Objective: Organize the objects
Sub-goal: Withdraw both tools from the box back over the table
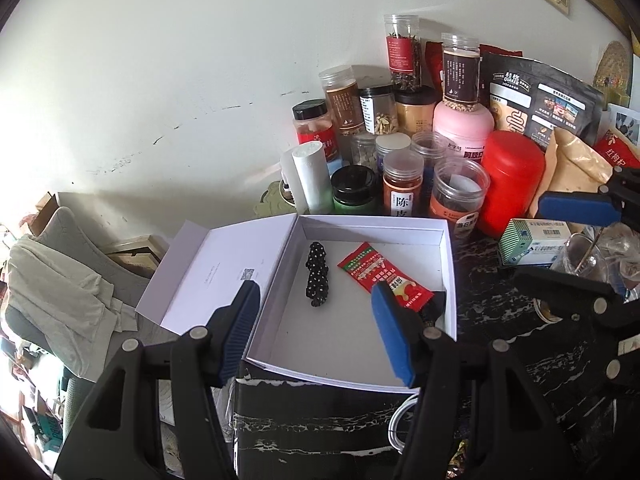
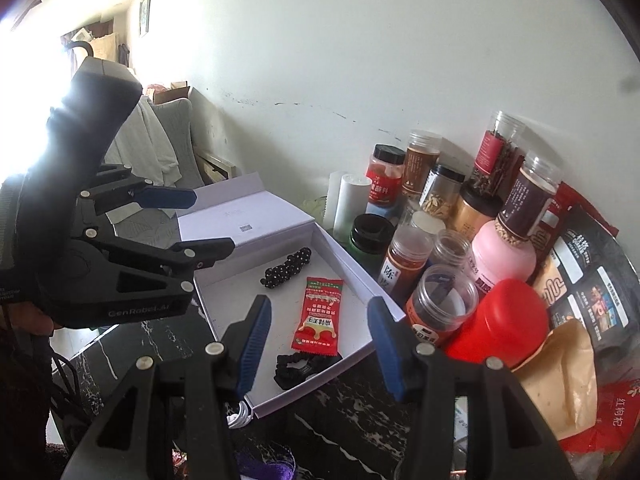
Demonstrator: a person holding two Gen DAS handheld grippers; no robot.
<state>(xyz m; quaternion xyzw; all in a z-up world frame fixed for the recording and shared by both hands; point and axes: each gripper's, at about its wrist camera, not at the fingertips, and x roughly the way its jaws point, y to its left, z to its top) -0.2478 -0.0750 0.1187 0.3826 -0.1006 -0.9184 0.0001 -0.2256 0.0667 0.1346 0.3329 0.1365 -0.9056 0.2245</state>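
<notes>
A white box (image 1: 344, 336) lies open on the dark marble table, its lid (image 1: 224, 264) folded back to the left. Inside lie a black dotted hair tie (image 1: 317, 274), a red sachet (image 1: 382, 276) and a plain black scrunchie (image 2: 302, 366), partly under the sachet's end. My left gripper (image 1: 316, 332) hovers open over the box's near edge, with nothing between its blue pads. My right gripper (image 2: 320, 346) is open and bare too, above the box (image 2: 224, 304), the sachet (image 2: 318, 314) and the dotted tie (image 2: 286, 268). Each gripper shows in the other's view: left (image 2: 212, 222), right (image 1: 528, 240).
Several jars (image 1: 402, 180), a red canister (image 1: 512, 184), a pink bottle (image 1: 464, 128), a black pouch (image 1: 540, 100) and a brown paper bag (image 1: 576, 168) crowd the wall behind the box. A green-white carton (image 1: 536, 240) and a glass (image 1: 580, 256) sit right. A cloth-draped chair (image 1: 60, 280) stands left.
</notes>
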